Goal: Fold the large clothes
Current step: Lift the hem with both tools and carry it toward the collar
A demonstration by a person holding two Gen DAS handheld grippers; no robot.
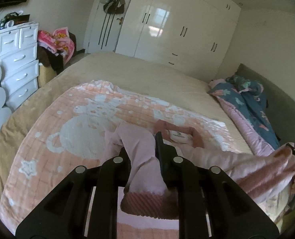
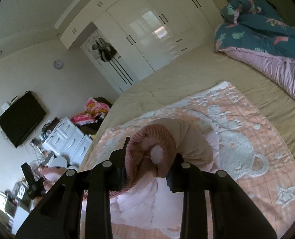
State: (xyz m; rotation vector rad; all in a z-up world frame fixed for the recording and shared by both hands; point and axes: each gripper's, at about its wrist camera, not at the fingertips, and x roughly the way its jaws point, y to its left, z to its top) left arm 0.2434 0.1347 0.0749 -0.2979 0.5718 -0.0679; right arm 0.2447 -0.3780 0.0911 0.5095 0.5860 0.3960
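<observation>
Both tongs grip the pink sweatshirt (image 1: 141, 159) — left tongs (image 1: 142, 149) on a sleeve, right tongs (image 2: 150, 159) on ribbed cuff (bunched); it's above the blanket (image 1: 67, 119), six o'clock — pull taut, lower evenly.

One pink sweater (image 1: 141, 159), one blanket (image 1: 71, 123), one quilt (image 1: 251, 107), two grippers.
</observation>
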